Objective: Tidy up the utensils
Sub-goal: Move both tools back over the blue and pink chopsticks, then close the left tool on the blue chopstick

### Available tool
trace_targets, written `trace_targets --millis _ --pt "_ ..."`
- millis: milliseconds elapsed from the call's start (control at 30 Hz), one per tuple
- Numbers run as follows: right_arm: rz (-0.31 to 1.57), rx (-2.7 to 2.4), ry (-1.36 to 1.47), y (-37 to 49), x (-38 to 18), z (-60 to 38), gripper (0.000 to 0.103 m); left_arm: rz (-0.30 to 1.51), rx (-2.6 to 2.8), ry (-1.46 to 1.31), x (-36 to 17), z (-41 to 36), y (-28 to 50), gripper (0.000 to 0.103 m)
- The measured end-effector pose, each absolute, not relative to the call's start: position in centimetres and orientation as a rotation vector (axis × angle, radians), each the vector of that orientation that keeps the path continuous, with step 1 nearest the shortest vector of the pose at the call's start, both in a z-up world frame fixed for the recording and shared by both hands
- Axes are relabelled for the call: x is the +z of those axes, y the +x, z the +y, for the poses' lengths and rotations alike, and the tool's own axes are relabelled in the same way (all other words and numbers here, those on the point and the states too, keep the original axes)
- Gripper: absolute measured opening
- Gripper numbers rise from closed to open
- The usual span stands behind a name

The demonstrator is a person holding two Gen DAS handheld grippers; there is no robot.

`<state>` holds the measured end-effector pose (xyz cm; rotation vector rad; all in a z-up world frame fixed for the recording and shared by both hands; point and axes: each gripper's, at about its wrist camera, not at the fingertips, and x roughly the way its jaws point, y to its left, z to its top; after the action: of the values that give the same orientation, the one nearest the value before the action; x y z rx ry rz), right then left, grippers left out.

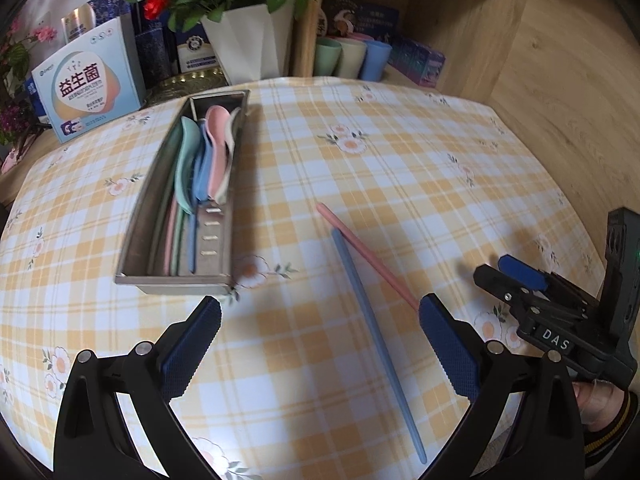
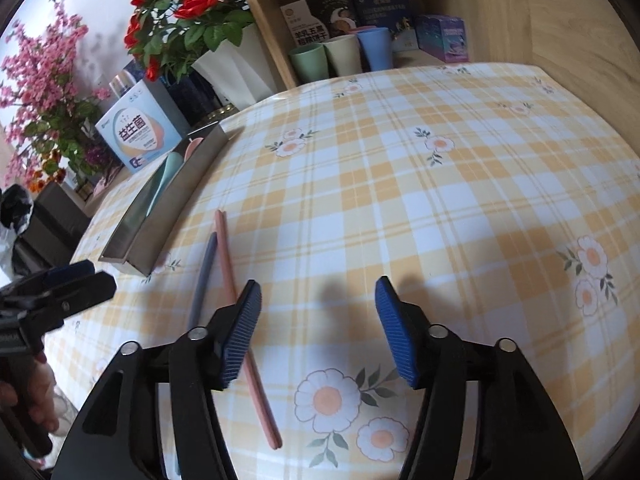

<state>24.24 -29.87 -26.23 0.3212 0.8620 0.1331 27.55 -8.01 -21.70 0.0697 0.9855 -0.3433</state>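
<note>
Two chopsticks, the pink chopstick (image 1: 366, 256) and the blue chopstick (image 1: 376, 340), are lying loose on the tablecloth (image 1: 400, 160) beside the steel tray (image 1: 138, 216). Both look light, stiff and slippery, so pinching near mid-length seems wisest. The left gripper (image 1: 320, 344) and right gripper (image 2: 318, 328) are hovering with jaws spread wide, holding nothing.

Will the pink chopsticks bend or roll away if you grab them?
The pink chopsticks look thin, straight and hard, so probably stiff and light. They lie flat on the tablecloth, so a nudge might slide or roll them. So slim, they may slip between the jaws.
</note>
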Motion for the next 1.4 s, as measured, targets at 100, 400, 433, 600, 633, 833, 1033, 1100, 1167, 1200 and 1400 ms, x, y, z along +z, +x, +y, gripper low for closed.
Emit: trace_targets --millis 100,400,433,600,633,833,1033,1100,1167,1200,1400 --pt "0.865 0.128 0.339 24.1 -26.6 -30.2 0.064 1.009 -0.356 0.074 -22.4 -8.9 27.3 0.096" --pt "0.839 0.119 0.347 23.7 -26.7 -30.6 0.083 1.088 -0.394 0.101 -25.0 -11.4 26.6 0.071" --pt "0.836 0.123 0.345 23.7 -26.7 -30.6 0.083 1.091 -0.392 0.104 -25.1 -11.5 26.6 0.068" --pt "0.842 0.139 0.349 23.8 -26.8 -30.5 0.083 1.117 -0.346 0.108 -26.2 -11.8 27.4 0.048" --pt "0.842 0.142 0.354 23.8 -26.9 -30.6 0.083 1.121 -0.342 0.107 -26.3 -11.7 27.6 0.043" --pt "0.849 0.145 0.379 23.8 -27.1 -30.9 0.083 1.129 -0.33 0.118 -26.9 -11.8 27.8 0.037" --pt "0.857 0.147 0.378 24.0 -27.2 -30.9 0.083 1.102 -0.321 0.182 -27.0 -12.6 27.6 0.037" --pt "0.859 0.149 0.373 24.0 -27.2 -30.8 0.083 1.098 -0.315 0.18 -27.0 -12.6 27.5 0.037" --pt "0.861 0.147 0.373 24.0 -27.2 -30.8 0.083 1.097 -0.312 0.182 -27.0 -12.6 27.5 0.037" --pt "0.863 0.145 0.373 24.0 -27.2 -30.8 0.083 1.097 -0.312 0.182 -27.0 -12.6 27.5 0.037" --pt "0.868 0.134 0.377 24.0 -27.3 -30.9 0.083 1.089 -0.313 0.177 -27.1 -12.6 27.4 0.037"
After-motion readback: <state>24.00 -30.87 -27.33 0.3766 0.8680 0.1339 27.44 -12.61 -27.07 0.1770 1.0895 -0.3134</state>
